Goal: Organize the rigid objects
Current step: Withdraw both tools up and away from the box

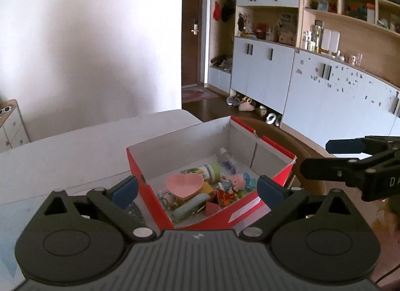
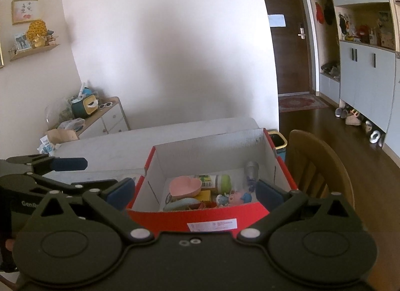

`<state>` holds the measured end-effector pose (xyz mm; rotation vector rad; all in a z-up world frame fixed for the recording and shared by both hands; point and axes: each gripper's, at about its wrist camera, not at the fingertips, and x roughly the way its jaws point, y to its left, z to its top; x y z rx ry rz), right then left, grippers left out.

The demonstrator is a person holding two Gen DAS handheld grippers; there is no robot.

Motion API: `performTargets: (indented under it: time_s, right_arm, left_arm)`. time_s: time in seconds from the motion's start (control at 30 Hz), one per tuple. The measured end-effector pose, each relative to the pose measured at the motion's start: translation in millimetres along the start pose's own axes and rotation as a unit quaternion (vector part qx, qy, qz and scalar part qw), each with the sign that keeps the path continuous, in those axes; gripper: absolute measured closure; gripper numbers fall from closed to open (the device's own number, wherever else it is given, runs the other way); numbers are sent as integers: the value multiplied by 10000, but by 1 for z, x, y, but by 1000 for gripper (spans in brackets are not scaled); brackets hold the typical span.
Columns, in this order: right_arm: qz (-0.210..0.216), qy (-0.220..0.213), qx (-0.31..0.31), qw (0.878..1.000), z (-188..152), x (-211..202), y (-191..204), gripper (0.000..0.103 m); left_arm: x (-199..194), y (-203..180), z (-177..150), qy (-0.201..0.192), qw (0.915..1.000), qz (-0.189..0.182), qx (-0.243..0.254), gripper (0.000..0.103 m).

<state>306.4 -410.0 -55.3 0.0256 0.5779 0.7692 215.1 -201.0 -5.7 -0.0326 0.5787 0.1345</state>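
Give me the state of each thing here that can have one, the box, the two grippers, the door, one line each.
Red box: open, no lid on, filled with small things.
Pink heart dish: upright, on top of the pile.
Left gripper: open, empty.
Right gripper: open, empty.
Door: shut.

One red box (image 1: 155, 206), two claws (image 1: 197, 188)

you can read "da" on the right gripper (image 1: 332, 158) and "genr" on the left gripper (image 2: 75, 176); the box label (image 2: 212, 225) is illegible.

Open-topped red box (image 2: 212, 212), interior crowded
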Motion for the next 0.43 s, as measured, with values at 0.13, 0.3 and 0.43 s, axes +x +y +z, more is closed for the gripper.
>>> performTargets:
  time_s: [0.13, 0.3, 0.43]
  right_arm:
    - [-69, -9, 21, 10000, -1, -2, 4, 0]
    - [-232, -38, 118, 9997, -3, -3, 10, 0]
    - [-321, 1, 213, 9993, -6, -1, 15, 0]
  left_arm:
    - [0, 3, -2, 47, 10000, -39, -45, 1]
    - [-2, 10, -3, 34, 9997, -228, -37, 1]
    - [-4, 13, -4, 53, 9995, -304, 38, 1]
